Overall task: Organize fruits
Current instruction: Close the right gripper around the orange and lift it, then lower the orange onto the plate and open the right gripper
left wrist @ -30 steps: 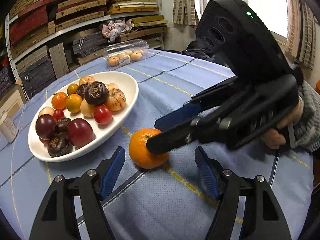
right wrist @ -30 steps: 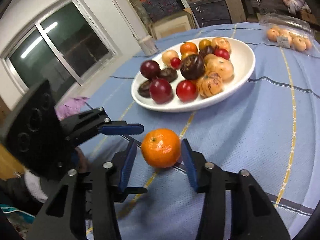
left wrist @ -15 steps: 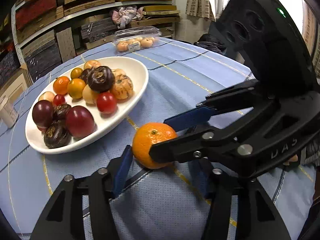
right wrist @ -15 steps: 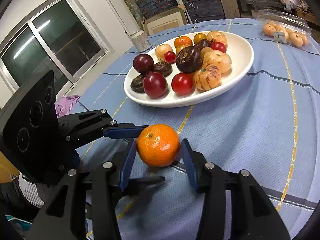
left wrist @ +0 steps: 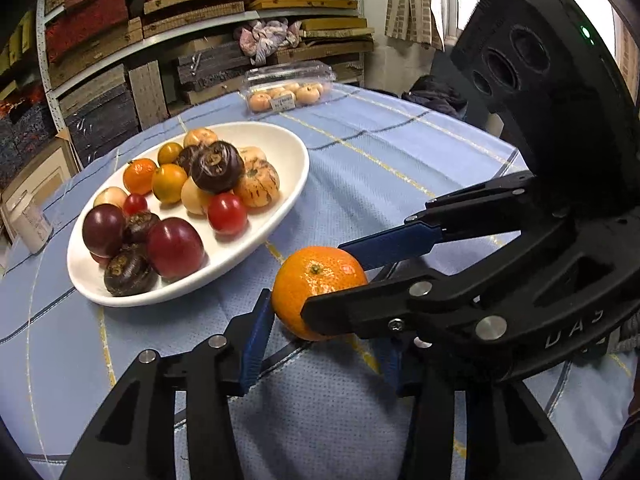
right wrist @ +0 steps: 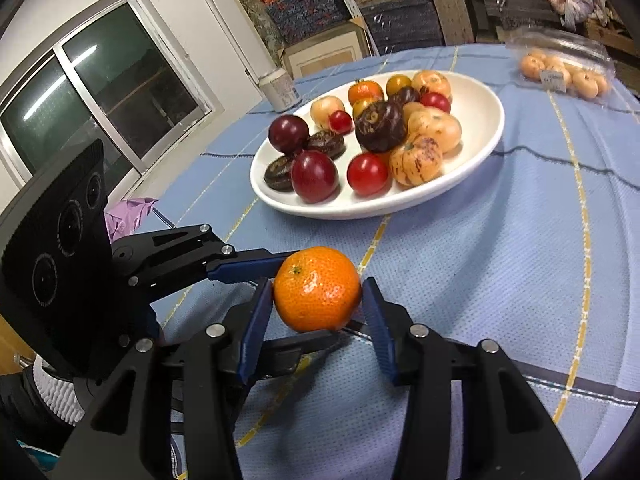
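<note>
Tangerine (right wrist: 317, 289) gripped by right gripper (right wrist: 318, 312); left gripper (left wrist: 324, 344) closing, seemingly touching.

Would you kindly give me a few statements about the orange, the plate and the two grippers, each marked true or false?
1. The orange lies on the white plate. False: it is off the plate, held over the blue tablecloth.
2. The right gripper has a pad on each side of the orange. True.
3. The left gripper is far from the orange. False: its jaws are closing around the orange too.
4. A clear box of small fruit stands beyond the plate. True.
5. The plate holds only red fruit. False: it holds orange, yellow, dark and striped fruit as well.
</note>
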`<state>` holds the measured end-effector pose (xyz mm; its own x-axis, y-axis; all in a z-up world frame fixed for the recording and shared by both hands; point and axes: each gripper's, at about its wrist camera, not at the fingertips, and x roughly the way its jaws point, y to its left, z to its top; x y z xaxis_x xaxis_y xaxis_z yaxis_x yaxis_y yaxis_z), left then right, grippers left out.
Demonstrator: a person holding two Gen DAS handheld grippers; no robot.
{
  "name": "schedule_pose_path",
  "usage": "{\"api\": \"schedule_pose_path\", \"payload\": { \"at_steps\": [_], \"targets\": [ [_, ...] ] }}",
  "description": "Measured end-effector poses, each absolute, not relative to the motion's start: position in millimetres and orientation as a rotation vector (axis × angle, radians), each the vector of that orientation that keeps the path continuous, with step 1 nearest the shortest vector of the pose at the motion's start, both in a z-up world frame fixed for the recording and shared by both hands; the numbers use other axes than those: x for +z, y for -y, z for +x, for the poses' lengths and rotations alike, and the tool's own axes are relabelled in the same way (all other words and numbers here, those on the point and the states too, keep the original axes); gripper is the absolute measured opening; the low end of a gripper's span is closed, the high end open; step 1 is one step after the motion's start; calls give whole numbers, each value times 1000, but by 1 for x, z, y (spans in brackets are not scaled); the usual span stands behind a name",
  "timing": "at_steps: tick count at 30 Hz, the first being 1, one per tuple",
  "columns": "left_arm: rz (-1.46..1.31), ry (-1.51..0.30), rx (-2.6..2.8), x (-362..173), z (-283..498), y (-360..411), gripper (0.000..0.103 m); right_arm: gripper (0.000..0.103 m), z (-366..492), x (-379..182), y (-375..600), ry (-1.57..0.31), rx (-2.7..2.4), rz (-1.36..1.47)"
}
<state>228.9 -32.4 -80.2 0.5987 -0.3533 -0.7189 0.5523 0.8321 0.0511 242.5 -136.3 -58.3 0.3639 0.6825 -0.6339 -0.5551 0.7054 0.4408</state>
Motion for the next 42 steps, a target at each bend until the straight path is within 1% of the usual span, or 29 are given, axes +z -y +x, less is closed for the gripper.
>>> {"api": "schedule_pose_path", "payload": {
  "at_steps": [4,7,11,15,17,21,27,29,32,33,34,35,37,40,41,42],
  "targets": [
    [279,-728,-521,-63,226,33,48,45,238,-43,140,-847,790,179],
    [306,-683,-497,-38,231,35,48,45,246,-20,143,-805,782,219],
    [340,-626,-454,4,254,32,48,45,273,23,136,-748,767,221],
    [321,-611,-405,23,286,23,48,45,310,42,120,-731,742,193],
    [321,-618,-377,21,301,20,48,45,328,38,111,-748,732,187],
    [309,-654,-342,0,329,13,48,45,360,15,93,-795,704,160],
    [272,-684,-347,-25,352,4,48,45,389,-14,83,-843,683,142],
    [266,-681,-348,-30,357,4,48,43,395,-20,82,-848,682,145],
    [261,-672,-338,-32,361,4,48,44,398,-22,81,-845,675,145],
    [259,-664,-327,-33,362,4,49,45,398,-22,81,-841,672,143],
    [251,-663,-323,-32,363,2,50,52,399,-22,82,-839,666,140],
    [247,-663,-318,-32,363,1,51,55,398,-22,83,-833,662,141],
    [238,-654,-300,-30,362,0,60,55,396,-19,87,-821,657,153],
    [229,-638,-276,-25,357,-2,61,57,391,-13,94,-809,647,173],
    [226,-636,-274,-23,354,-2,61,60,387,-10,97,-799,640,172],
    [226,-631,-268,-20,349,-2,62,62,382,-6,99,-787,631,166]
  ]
}}
